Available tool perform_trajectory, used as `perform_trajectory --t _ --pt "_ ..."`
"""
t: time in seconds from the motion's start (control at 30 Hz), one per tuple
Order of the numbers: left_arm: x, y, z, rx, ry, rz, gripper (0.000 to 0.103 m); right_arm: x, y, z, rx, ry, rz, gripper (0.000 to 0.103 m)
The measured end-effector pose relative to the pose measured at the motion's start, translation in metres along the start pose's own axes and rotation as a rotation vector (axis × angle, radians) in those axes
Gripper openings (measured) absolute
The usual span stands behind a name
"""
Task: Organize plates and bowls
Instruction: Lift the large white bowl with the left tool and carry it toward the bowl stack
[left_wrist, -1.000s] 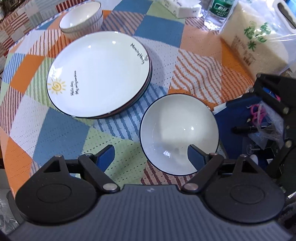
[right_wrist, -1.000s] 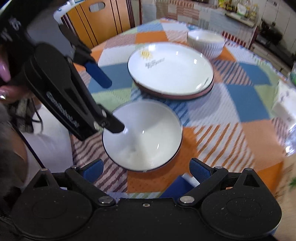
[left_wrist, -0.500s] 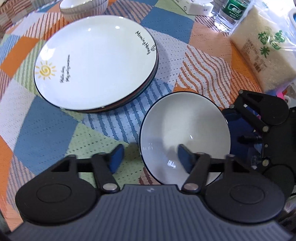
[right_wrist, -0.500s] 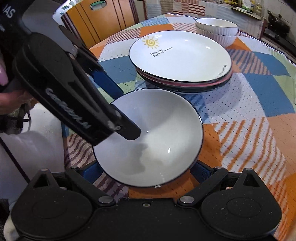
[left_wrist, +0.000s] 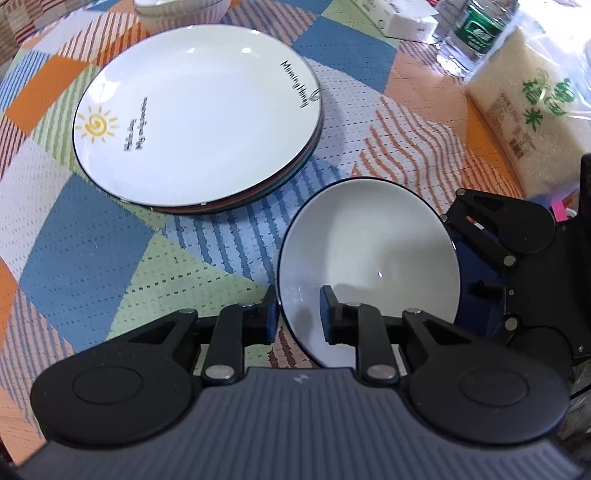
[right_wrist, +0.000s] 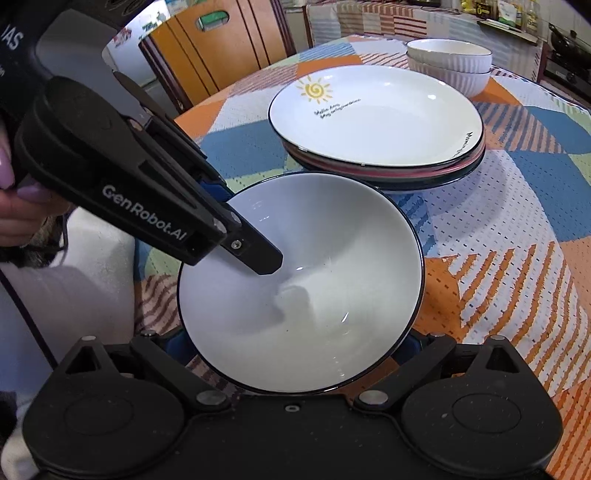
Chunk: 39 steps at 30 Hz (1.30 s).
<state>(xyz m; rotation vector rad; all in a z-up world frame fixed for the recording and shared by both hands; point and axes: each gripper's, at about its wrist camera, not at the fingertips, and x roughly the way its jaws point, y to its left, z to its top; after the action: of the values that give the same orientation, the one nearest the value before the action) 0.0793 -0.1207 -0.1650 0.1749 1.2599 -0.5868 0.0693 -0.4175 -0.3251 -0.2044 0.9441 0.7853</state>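
A white bowl (left_wrist: 373, 251) with a dark rim sits on the patchwork tablecloth (left_wrist: 85, 266), near the table's front edge. My left gripper (left_wrist: 297, 314) is closing its jaws on the bowl's near rim: one blue pad outside, the other inside, the wall between them. In the right wrist view its inner finger (right_wrist: 258, 254) reaches into the bowl (right_wrist: 332, 258). My right gripper (right_wrist: 293, 339) stands wide open, its fingers low on either side of the bowl and mostly hidden under the rim. Behind it lies a stack of plates (left_wrist: 199, 118), the top one with a sun drawing.
Two stacked ribbed bowls (right_wrist: 448, 62) stand beyond the plates (right_wrist: 376, 122). A bag of rice (left_wrist: 528, 118), a water bottle (left_wrist: 476, 29) and a tissue box (left_wrist: 402, 18) line the far right. A wooden chair (right_wrist: 221, 48) stands behind the table. A person's hand (right_wrist: 14, 192) holds the left gripper.
The left jaws have gone from wide apart to narrow on the bowl's rim. Both grippers have sunk toward the bowl, and the right fingers have slid in under its rim.
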Motion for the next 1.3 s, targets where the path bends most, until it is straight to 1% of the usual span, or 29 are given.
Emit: perform_trajectory --t 0.1,0.23,0.4,0.57,0.77,0.87,0.97,1.13,1.3 --pt "-0.008 -0.004 0.005 0.029 0.005 0.004 0.023 -0.007 0.001 0.001 0.011 -0.027 0.001 0.101" --pt "-0.024 -0.011 0.015 0.079 -0.017 0.016 0.023 -0.020 0.003 0.005 0.027 -0.073 -0.016 0.101" --pt "-0.045 -0.022 0.023 0.153 -0.052 0.073 0.023 -0.032 0.003 0.016 0.026 -0.124 -0.035 0.101" --pt "-0.061 -0.023 0.029 0.150 -0.069 0.080 0.023 -0.043 0.000 0.026 0.054 -0.149 -0.024 0.101" --pt "-0.084 -0.033 0.037 0.161 -0.107 0.096 0.023 -0.063 0.005 0.037 0.065 -0.154 -0.031 0.101" --pt "-0.099 -0.037 0.046 0.167 -0.133 0.092 0.023 -0.075 0.005 0.043 0.062 -0.175 -0.048 0.101" --pt "-0.113 -0.041 0.057 0.174 -0.166 0.095 0.023 -0.088 0.002 0.052 0.052 -0.198 -0.063 0.101" --pt "-0.127 -0.048 0.077 0.189 -0.219 0.131 0.023 -0.105 -0.010 0.072 0.042 -0.224 -0.082 0.101" --pt "-0.137 -0.046 0.109 0.187 -0.252 0.162 0.023 -0.111 -0.021 0.095 0.007 -0.254 -0.134 0.101"
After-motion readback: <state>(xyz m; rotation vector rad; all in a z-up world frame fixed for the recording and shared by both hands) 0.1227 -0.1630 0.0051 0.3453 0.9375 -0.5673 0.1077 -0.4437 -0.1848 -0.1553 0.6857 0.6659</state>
